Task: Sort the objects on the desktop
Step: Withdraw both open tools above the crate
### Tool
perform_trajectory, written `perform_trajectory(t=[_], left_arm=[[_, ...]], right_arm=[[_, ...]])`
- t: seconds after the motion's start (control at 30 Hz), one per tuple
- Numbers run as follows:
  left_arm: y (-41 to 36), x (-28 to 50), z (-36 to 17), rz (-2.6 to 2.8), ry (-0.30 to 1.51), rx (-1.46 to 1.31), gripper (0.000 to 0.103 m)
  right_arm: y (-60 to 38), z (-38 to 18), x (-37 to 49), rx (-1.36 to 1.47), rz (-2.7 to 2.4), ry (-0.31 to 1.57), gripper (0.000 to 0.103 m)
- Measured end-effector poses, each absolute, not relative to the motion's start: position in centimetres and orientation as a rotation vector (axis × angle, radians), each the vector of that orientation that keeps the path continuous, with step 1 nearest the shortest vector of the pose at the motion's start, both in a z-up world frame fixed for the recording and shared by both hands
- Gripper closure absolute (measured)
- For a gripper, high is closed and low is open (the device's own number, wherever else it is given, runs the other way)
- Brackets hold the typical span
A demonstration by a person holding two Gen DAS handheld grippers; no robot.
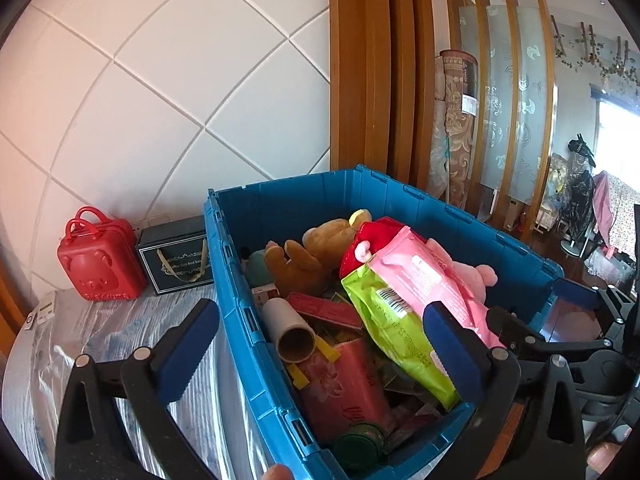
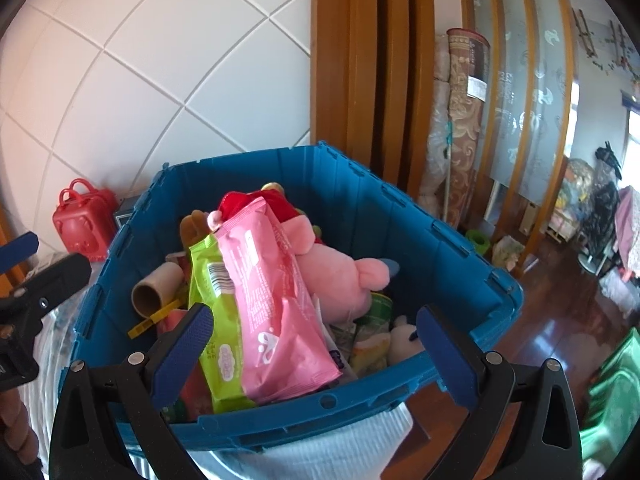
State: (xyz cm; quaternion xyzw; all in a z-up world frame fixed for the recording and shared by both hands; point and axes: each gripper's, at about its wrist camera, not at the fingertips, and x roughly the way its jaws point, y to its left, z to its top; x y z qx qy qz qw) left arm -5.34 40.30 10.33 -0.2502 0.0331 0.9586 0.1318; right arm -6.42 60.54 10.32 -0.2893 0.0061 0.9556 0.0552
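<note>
Blue crate [image 1: 280, 360] is seen on the wrapped tabletop [image 1: 60, 340], filled near to the rim. Left gripper [image 1: 320, 348] is held with jaws wide apart, nothing between them: one pad at 8 o'clock outside the crate's left wall, the other at 4 o'clock over the contents. Right gripper [image 2: 316, 354] is likewise spread wide and empty, both pads hovering at the crate's near rim [image 2: 320, 404].

Topmost in the crate: pink wipes pack [image 2: 272, 300] laid over green wipes pack [image 2: 216, 320], both running from 12 toward 6 o'clock in the right view and ending close to the near wall. Pink plush [image 2: 340, 276] is tucked beside them at 3 o'clock. Cardboard tube [image 1: 292, 336] is lying at the left wall, open end up. Brown plush [image 1: 316, 252] is at the far end.

Outside, at 9 o'clock in the left view: red case [image 1: 100, 264] and dark gift box [image 1: 176, 256], touching, against the white wall [image 1: 160, 80]. Bare tabletop strip is seen left of the crate. The crate's near right corner overhangs the table edge; wood floor [image 2: 560, 320] shows beyond.
</note>
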Motion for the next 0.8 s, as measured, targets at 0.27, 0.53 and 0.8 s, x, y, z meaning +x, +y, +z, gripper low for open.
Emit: perform_trajectory(t=[0.27, 0.53, 0.8], left_arm=[[39.79, -5.48, 9.65, 2.782, 0.118, -0.781, 0.0], [39.79, -5.22, 9.8, 2.79, 0.121, -0.777, 0.0], [39.37, -5.23, 9.78, 2.795, 0.111, -0.774, 0.0]], right_arm=[[60.45, 10.08, -6.5, -0.891, 2.885, 0.025, 0.0], [60.03, 10.07, -6.75, -0.89, 2.888, 0.008, 0.0], [60.14, 10.06, -6.88, -0.89, 2.882, 0.025, 0.0]])
